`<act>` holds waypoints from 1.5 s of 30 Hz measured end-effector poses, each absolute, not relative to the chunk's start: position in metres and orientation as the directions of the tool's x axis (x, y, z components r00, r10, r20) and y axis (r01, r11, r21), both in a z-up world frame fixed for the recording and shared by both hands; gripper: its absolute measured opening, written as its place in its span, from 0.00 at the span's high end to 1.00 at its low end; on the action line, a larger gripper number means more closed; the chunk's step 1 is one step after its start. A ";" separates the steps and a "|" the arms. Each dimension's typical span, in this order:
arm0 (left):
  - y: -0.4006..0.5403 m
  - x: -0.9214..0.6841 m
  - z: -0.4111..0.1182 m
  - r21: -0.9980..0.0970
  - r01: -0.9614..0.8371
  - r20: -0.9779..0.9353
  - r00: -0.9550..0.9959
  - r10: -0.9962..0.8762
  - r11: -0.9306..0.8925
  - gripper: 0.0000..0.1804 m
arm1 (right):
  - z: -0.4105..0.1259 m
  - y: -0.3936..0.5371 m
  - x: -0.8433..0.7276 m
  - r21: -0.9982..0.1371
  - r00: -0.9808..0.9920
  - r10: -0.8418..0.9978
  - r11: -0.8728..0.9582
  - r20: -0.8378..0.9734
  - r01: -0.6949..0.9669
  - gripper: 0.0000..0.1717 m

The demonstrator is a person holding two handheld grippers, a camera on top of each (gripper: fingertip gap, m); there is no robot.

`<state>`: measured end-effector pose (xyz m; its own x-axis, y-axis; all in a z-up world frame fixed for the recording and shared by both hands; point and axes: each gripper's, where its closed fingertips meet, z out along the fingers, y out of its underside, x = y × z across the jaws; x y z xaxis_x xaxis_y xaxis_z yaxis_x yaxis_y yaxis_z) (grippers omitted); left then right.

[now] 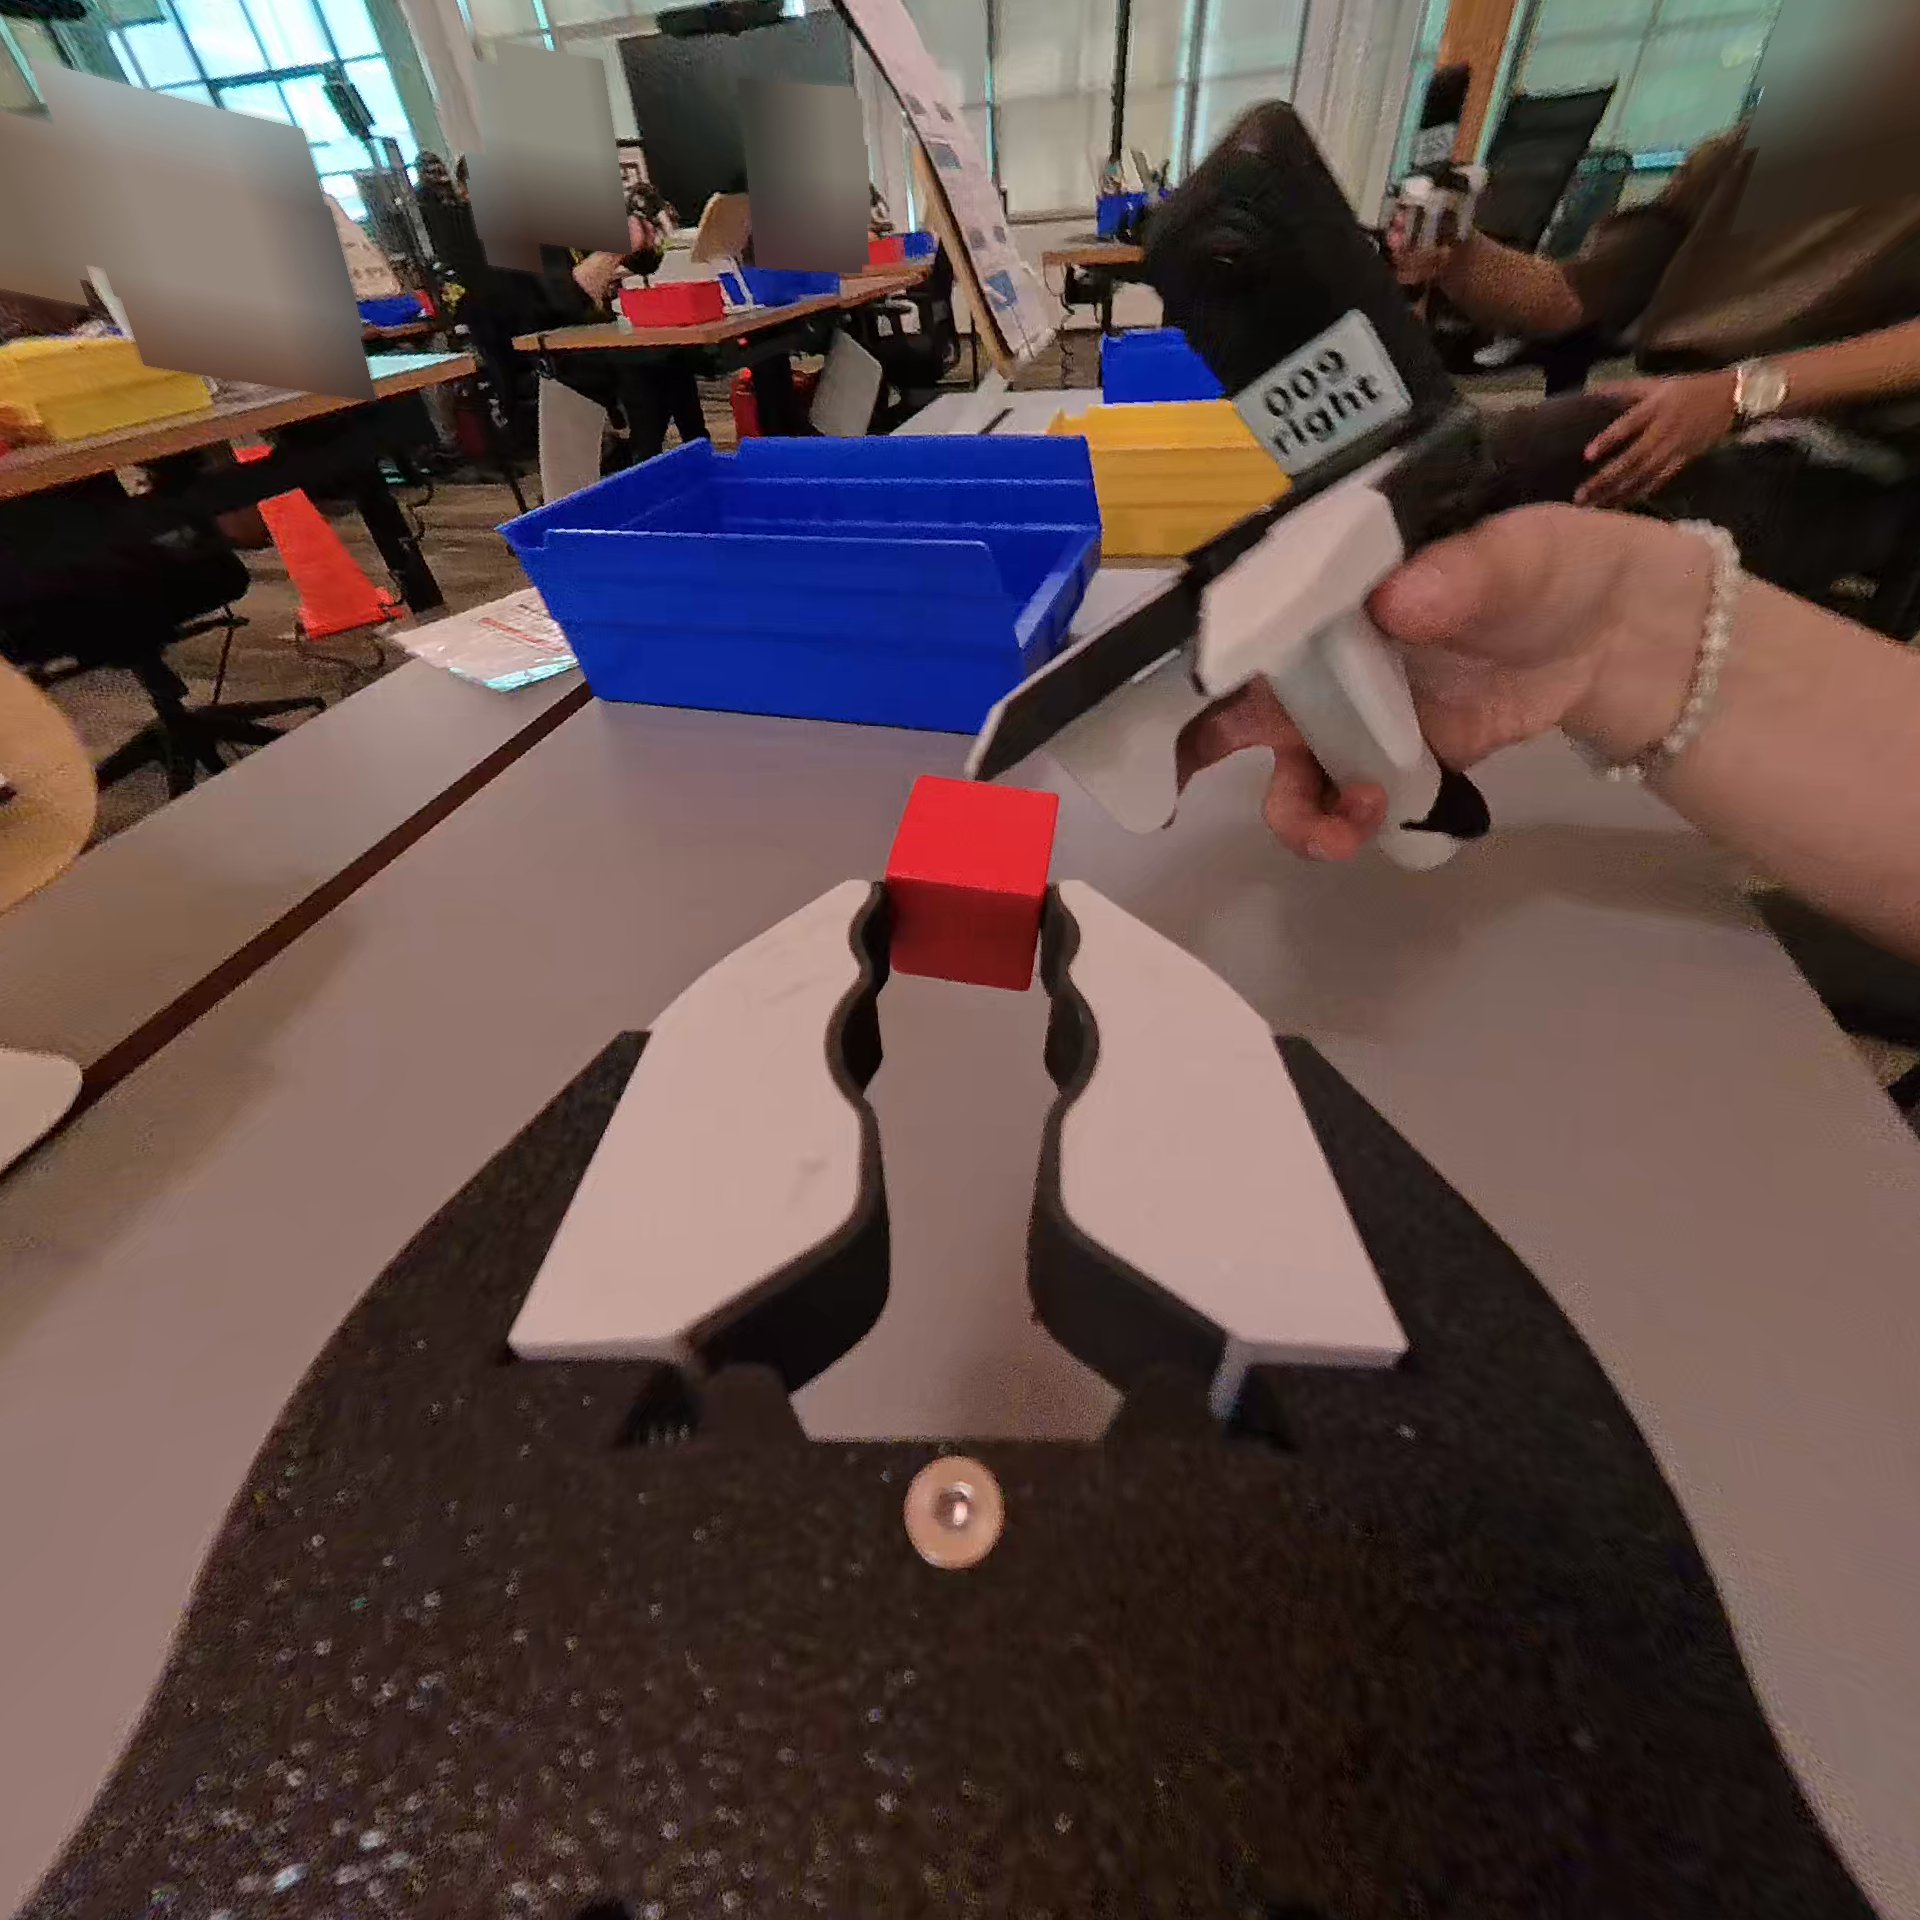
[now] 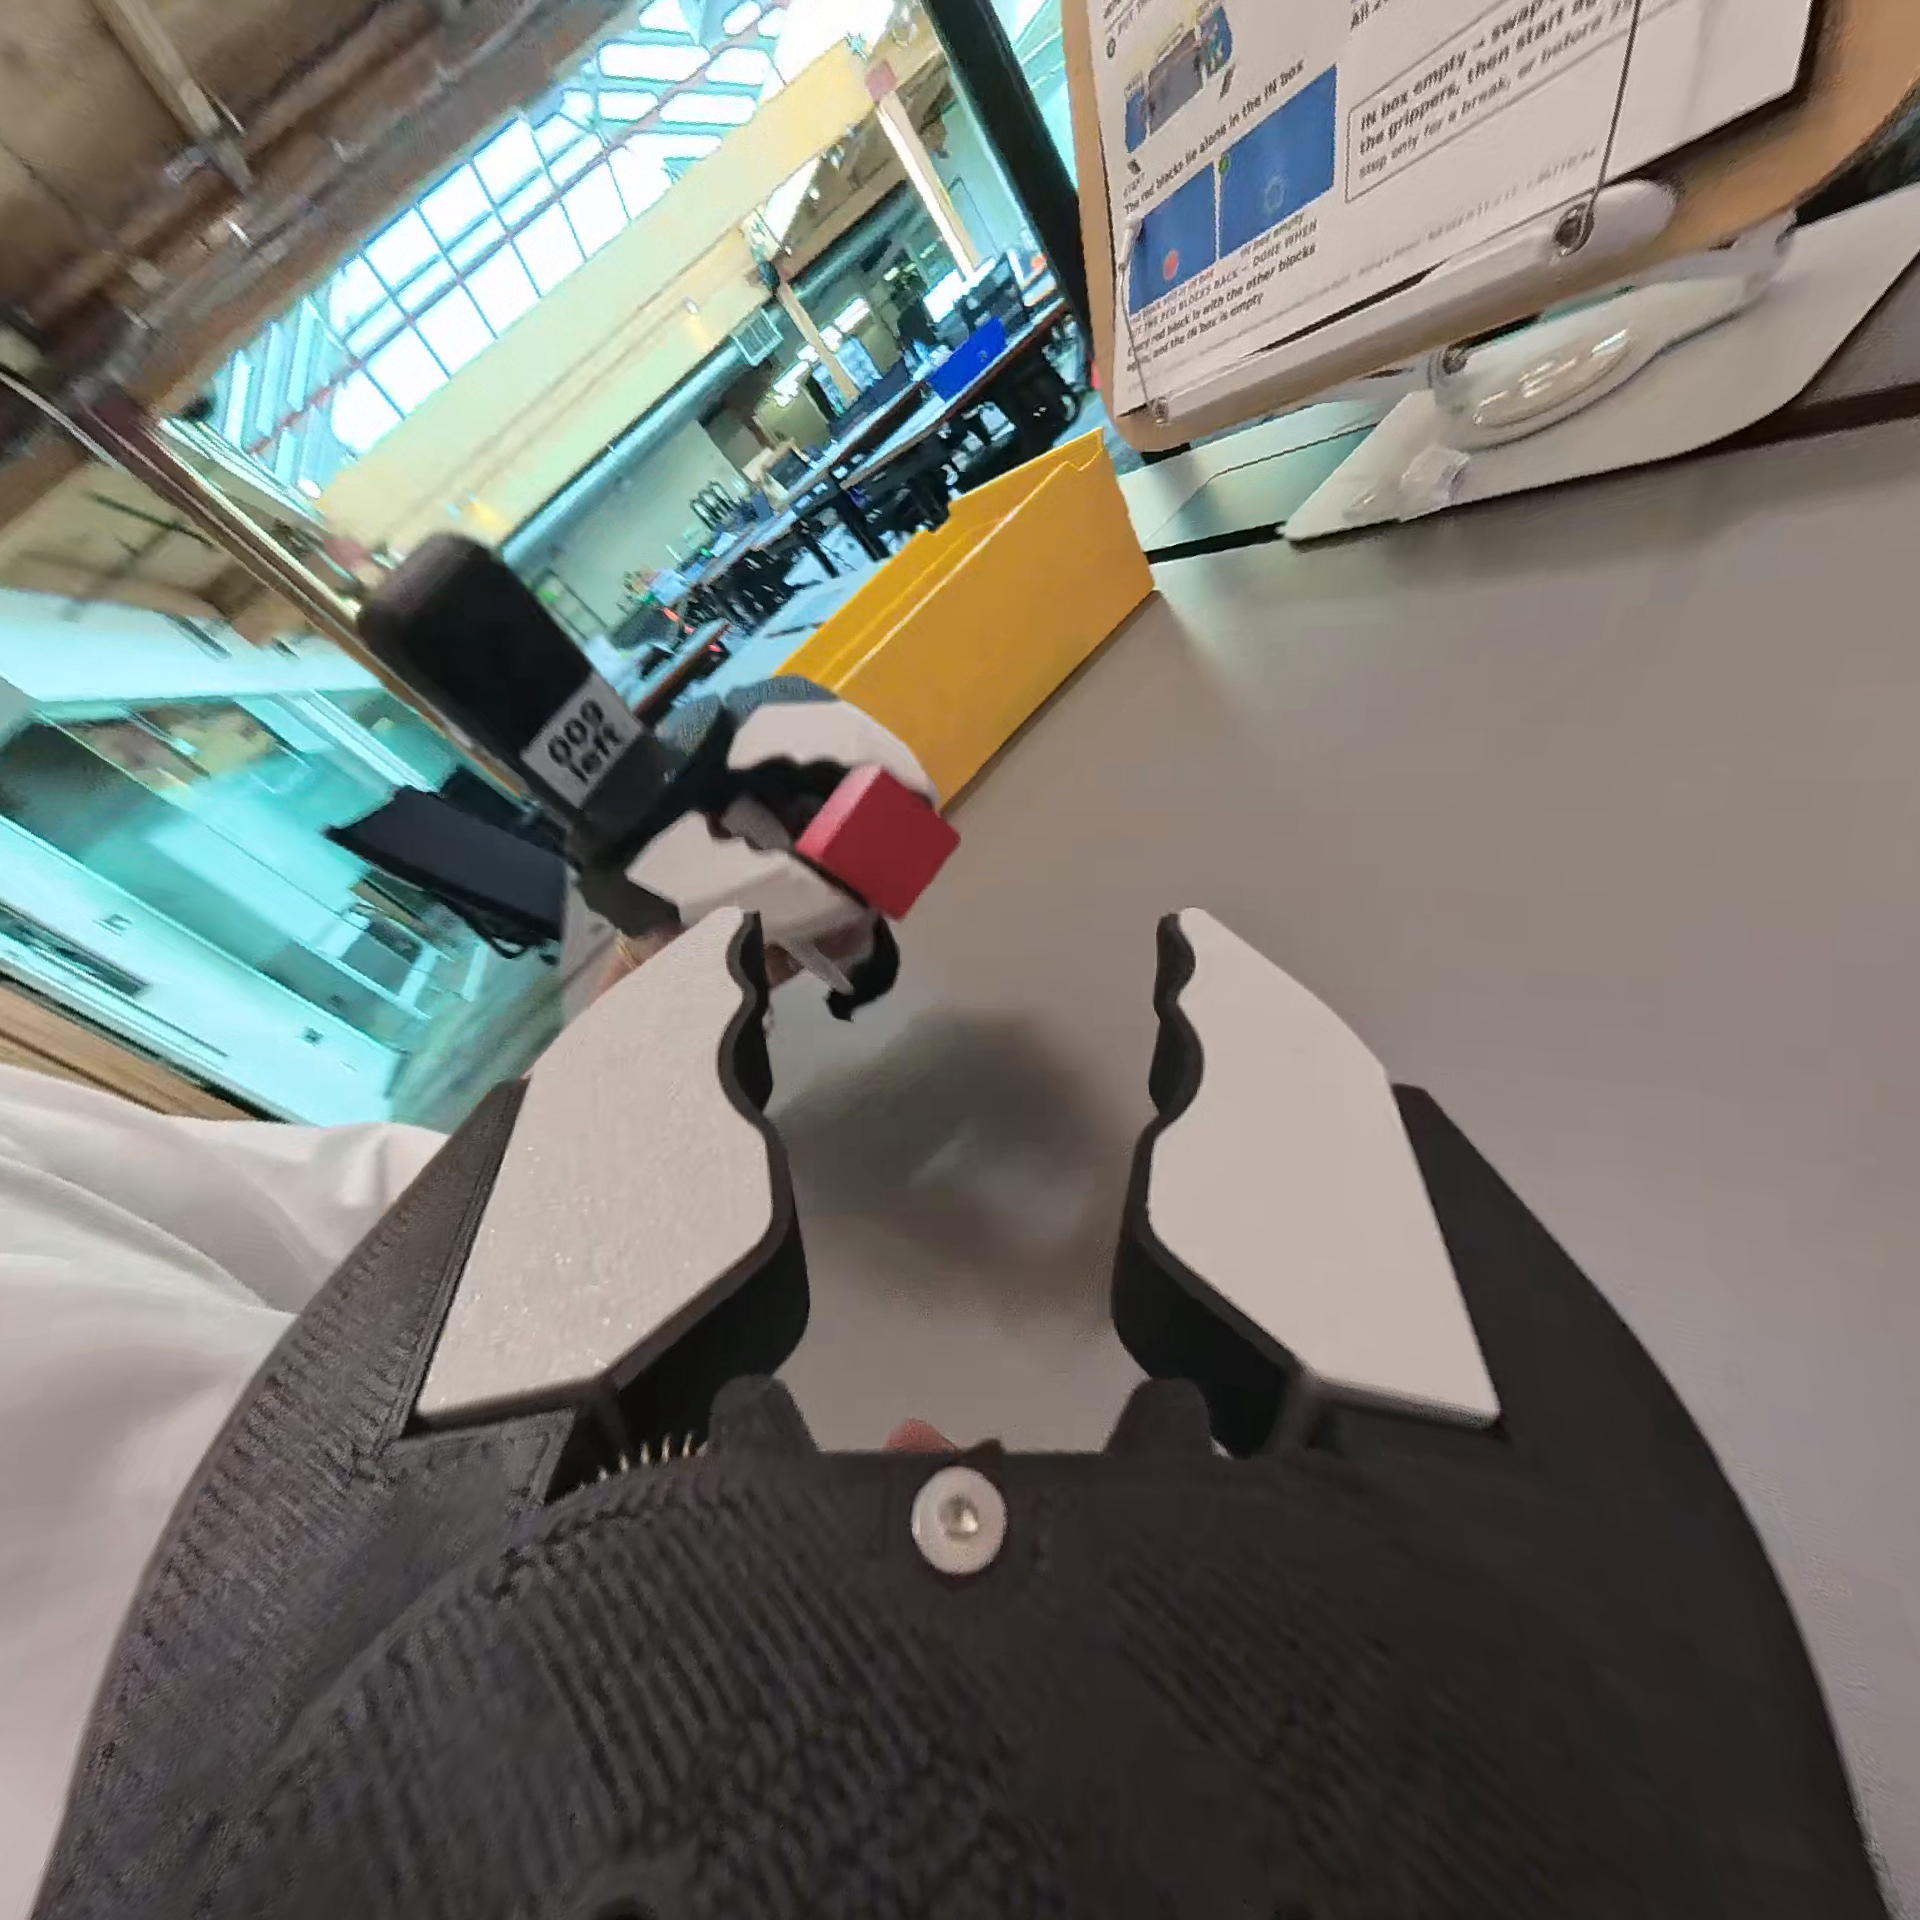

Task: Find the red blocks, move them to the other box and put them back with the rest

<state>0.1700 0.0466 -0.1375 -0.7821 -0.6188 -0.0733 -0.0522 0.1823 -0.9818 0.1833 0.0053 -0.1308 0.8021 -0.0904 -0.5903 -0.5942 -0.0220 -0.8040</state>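
The red cube [image 1: 971, 894] is pinched at the tips of the left tool [image 1: 966, 925], just above centre of the left wrist view, both dark pads pressed on its sides, and it's held clear of the grey bench [image 1: 520, 935]. The right tool [image 2: 961, 997] is seen spread wide with nothing between its fingers, gripped by a hand [image 1: 1538, 644] at the right of the frame. A blue bin [image 1: 821, 571] is parked at upper centre, with a yellow bin [image 1: 1174, 468] just right of it.
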 end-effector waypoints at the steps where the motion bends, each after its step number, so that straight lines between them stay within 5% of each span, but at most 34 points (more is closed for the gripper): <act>1: 0.042 0.170 -0.139 -0.978 -0.032 -0.103 -0.782 -0.615 0.205 0.85 | -0.130 0.007 0.185 -0.779 0.778 -0.071 -0.018 -0.624 -0.626 0.60; 15: 0.029 0.166 -0.167 -0.911 0.101 -0.339 -0.734 -0.588 0.400 0.85 | -0.160 0.040 0.161 -0.580 0.577 0.110 -0.301 -0.809 -0.757 0.82; 27: 0.032 0.172 -0.156 -0.946 0.109 -0.299 -0.662 -0.688 0.306 0.84 | -0.144 0.030 0.175 -0.669 0.669 0.088 -0.228 -0.738 -0.707 0.84; 32: 0.053 0.179 -0.142 -0.985 0.057 -0.166 -0.604 -0.780 0.166 0.76 | -0.095 -0.036 0.241 -0.801 0.799 -0.134 -0.055 -0.586 -0.596 0.83; 37: 0.061 0.181 -0.138 -0.999 -0.015 -0.017 -0.610 -0.792 0.033 0.72 | -0.086 -0.167 0.355 -0.896 0.650 -0.728 -0.115 -0.218 -0.430 0.83; 45: 0.060 0.186 -0.151 -0.996 -0.084 0.023 -0.605 -0.796 0.035 0.72 | -0.175 -0.229 0.437 -0.649 0.491 -0.864 -0.312 -0.109 -0.693 0.83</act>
<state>0.1859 0.0596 -0.1510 -0.6047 -0.7961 0.0228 -0.0839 0.0352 -0.9959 0.4372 -0.2286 -0.1751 0.4912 -0.8642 -0.1092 -0.6934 -0.3121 -0.6494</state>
